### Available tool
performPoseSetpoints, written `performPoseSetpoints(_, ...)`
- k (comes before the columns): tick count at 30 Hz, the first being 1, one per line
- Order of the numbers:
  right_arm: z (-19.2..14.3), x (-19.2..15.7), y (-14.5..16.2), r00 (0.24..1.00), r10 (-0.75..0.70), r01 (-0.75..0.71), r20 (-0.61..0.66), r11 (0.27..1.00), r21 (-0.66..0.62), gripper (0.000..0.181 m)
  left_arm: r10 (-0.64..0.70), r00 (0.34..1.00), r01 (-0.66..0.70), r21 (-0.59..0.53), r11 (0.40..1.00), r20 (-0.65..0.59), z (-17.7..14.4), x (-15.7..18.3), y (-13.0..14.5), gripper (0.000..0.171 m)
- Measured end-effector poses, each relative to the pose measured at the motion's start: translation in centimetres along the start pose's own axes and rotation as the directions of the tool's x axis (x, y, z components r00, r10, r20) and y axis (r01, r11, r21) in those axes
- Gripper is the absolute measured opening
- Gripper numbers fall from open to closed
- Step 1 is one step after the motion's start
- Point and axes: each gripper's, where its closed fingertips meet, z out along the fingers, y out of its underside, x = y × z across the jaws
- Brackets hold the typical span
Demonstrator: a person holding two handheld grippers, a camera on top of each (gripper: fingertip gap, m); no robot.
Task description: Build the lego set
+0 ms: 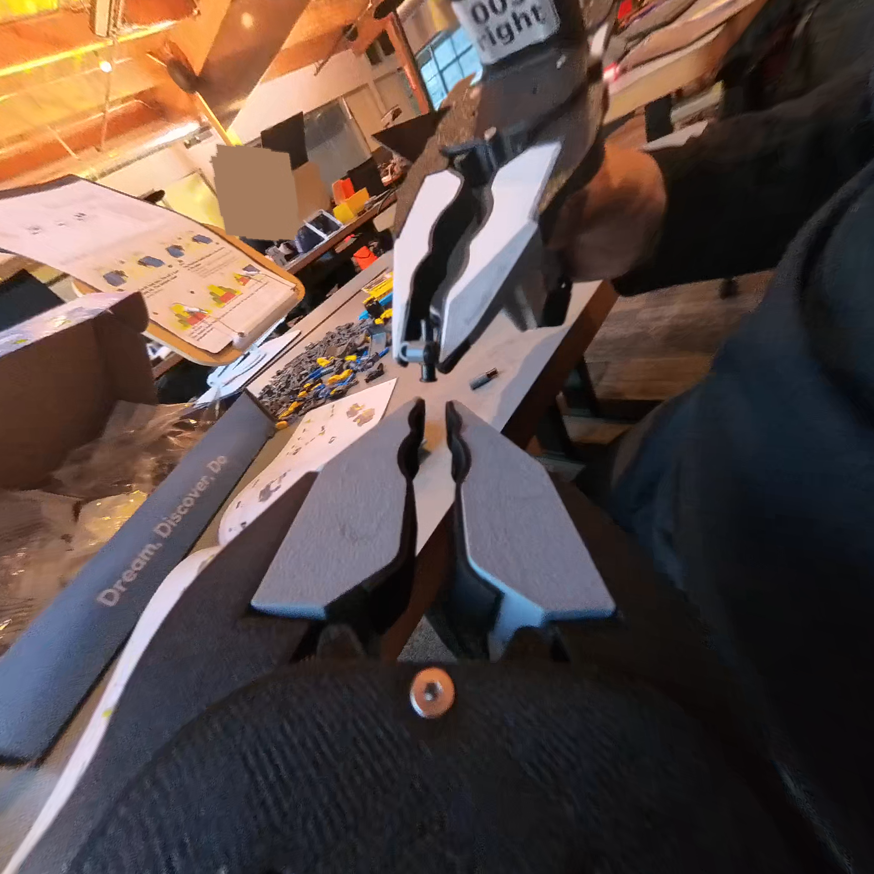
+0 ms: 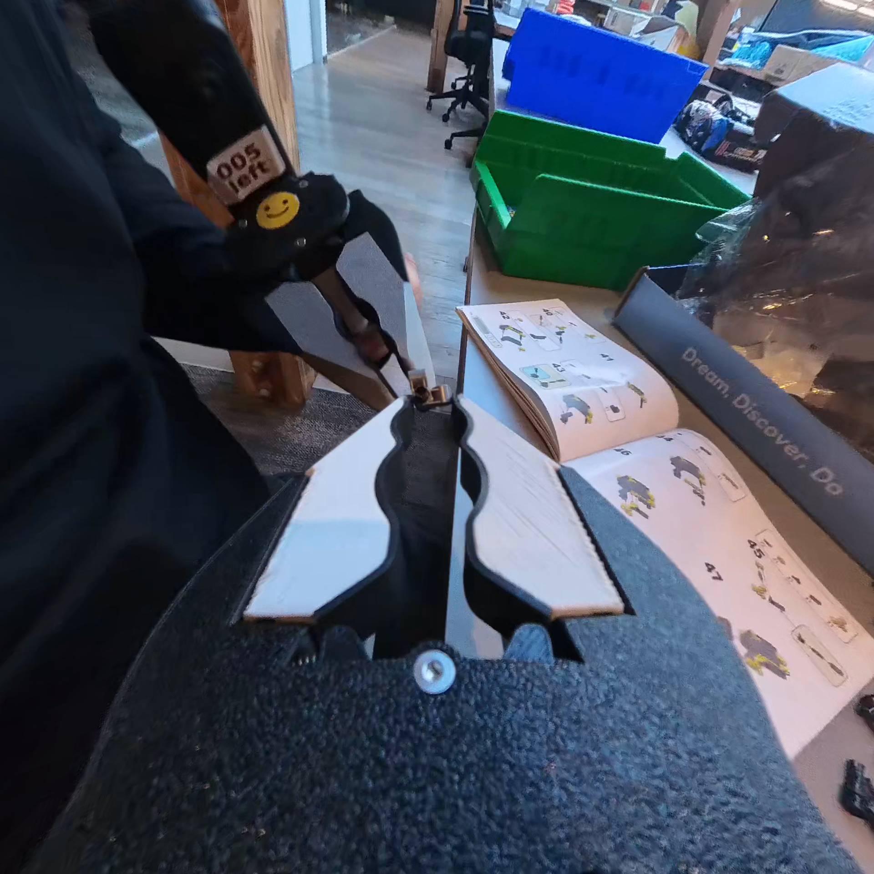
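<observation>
Grip check: your right gripper (image 1: 422, 357) clamped on small grey-and-black brick piece (image 1: 416, 351), held over table (image 1: 520, 364) edge. Your left gripper (image 1: 434, 410) has tips slightly apart, empty, just beneath piece; contact unclear. Loose brick pile (image 1: 321, 373) and open instruction booklet (image 2: 591, 378) lie nearby.

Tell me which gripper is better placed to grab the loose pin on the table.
Left, probably: the left gripper is empty, slightly open, close to the pin; the right gripper is shut on a grey piece.
</observation>
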Motion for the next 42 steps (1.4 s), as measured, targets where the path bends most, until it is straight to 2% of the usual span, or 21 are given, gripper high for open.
performPoseSetpoints(3, -0.1, -0.3, 0.5, 0.999, -0.032, 0.032, 0.025, 0.999, -0.007, 0.017, -0.051, 0.998, 0.052, 0.02, 0.998, -0.029, 0.0, 0.1, -0.2, 0.015)
performPoseSetpoints(7, 0.0, 0.0, 1.4, 0.998, -0.068, 0.068, 0.012, 0.998, -0.018, 0.017, -0.074, 0.995, 0.075, 0.01, 0.997, -0.061, 0.2, 0.5, 0.2, 0.015)
performPoseSetpoints(13, 0.5, -0.3, 1.9, 0.996, 0.06, -0.059, 0.062, 0.998, -0.014, 0.016, -0.052, 0.996, 0.051, -0.013, 0.999, -0.07, 0.4, 0.9, 0.6, 0.014)
performPoseSetpoints(16, 0.7, -0.7, 2.3, 0.994, 0.063, -0.061, 0.094, 0.998, -0.025, 0.016, -0.059, 0.995, 0.057, -0.02, 0.998, -0.079, 0.4, 0.9, 0.8, 0.018)
performPoseSetpoints(19, 0.4, -0.9, 3.0, 0.987, 0.074, -0.062, 0.145, 0.995, -0.084, 0.015, -0.064, 0.993, 0.062, -0.023, 0.998, -0.097, 0.3, 1.2, 0.8, 0.019)
performPoseSetpoints(23, -0.1, -1.7, 4.6, 0.966, 0.093, -0.037, 0.241, 0.973, -0.228, 0.016, -0.088, 0.983, 0.087, -0.015, 0.996, -0.161, 0.3, 2.1, 0.7, 0.013)
performPoseSetpoints(29, -0.2, -2.1, 5.1, 0.951, 0.057, 0.027, 0.303, 0.963, -0.267, 0.015, -0.197, 0.946, 0.182, -0.082, 0.98, -0.259, 0.9, 3.9, 1.5, 0.014)
performPoseSetpoints(32, -0.1, -2.1, 5.5, 0.951, 0.037, 0.057, 0.308, 0.956, -0.289, 0.015, -0.216, 0.946, 0.199, -0.092, 0.976, -0.243, 1.0, 3.7, 1.8, 0.006)
performPoseSetpoints(37, -0.1, -1.1, 5.3, 0.967, -0.005, 0.077, 0.255, 0.959, -0.272, 0.015, -0.248, 0.952, 0.234, -0.097, 0.967, -0.182, 1.4, 2.8, 1.9, 0.006)
performPoseSetpoints(42, -0.2, 1.3, 4.8, 0.99, 0.098, -0.076, 0.1, 0.976, -0.203, 0.009, -0.229, 0.973, 0.227, -0.045, 0.973, -0.032, 1.2, 0.2, 1.6, 0.006)
